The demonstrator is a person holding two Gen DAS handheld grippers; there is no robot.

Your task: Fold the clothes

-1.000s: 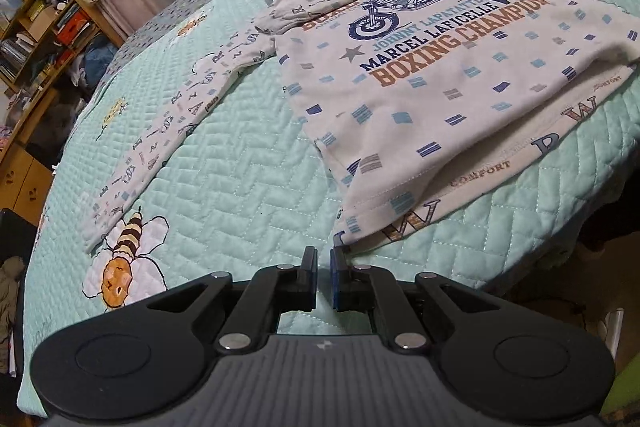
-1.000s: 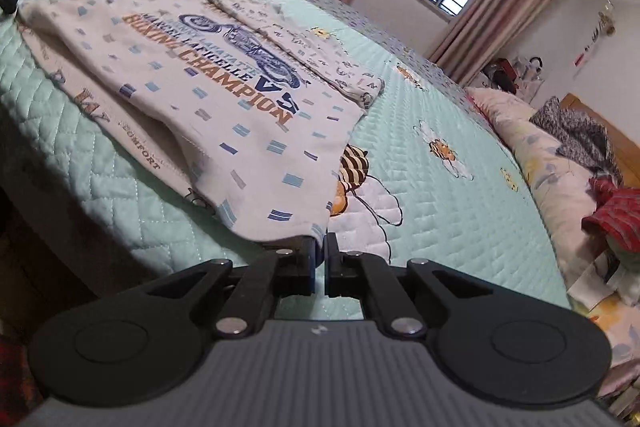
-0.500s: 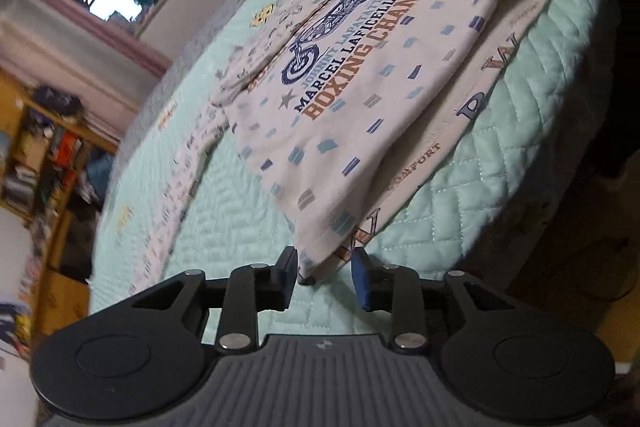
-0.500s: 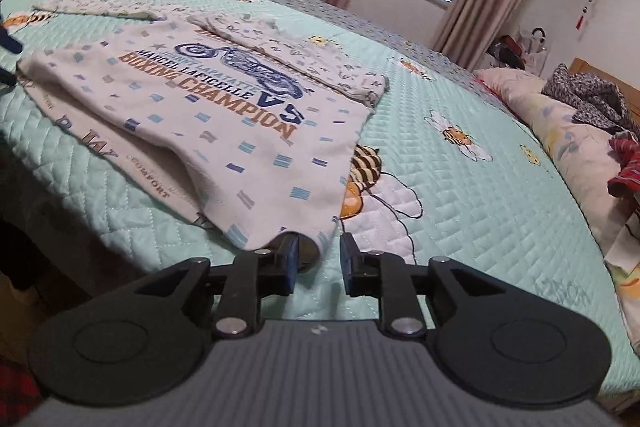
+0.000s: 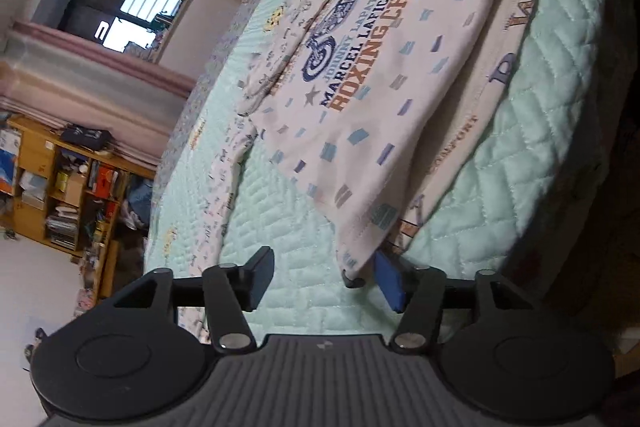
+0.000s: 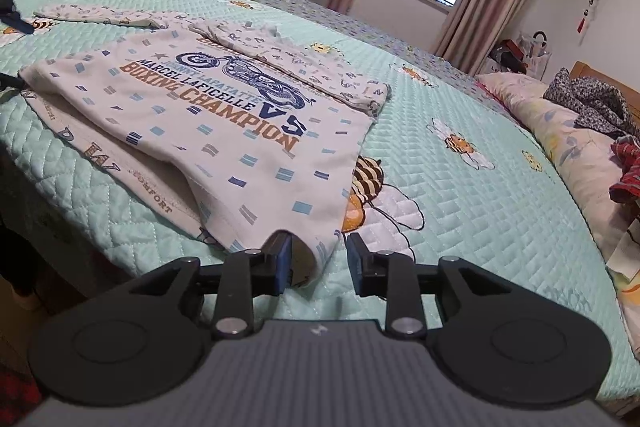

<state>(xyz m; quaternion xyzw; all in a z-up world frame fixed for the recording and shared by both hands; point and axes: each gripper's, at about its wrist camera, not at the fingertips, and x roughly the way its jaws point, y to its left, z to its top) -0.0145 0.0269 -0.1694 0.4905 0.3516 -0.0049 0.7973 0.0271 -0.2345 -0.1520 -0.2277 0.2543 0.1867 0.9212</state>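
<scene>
The left tool [image 5: 324, 281], jaws just spread apart, has a hem corner of the printed shirt [image 5: 384, 99] lying by its right pad. The right tool [image 6: 318, 259] has likewise just spread, the opposite hem corner loose between its pads. The shirt lies flat on the quilted bed [image 6: 460, 211].

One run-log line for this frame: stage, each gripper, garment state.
stage: approaching hem corners | left gripper: open, jaws just opening, hem corner between, unpinched | right gripper: open, just opening, corner between | shirt: flat on bedspread
</scene>
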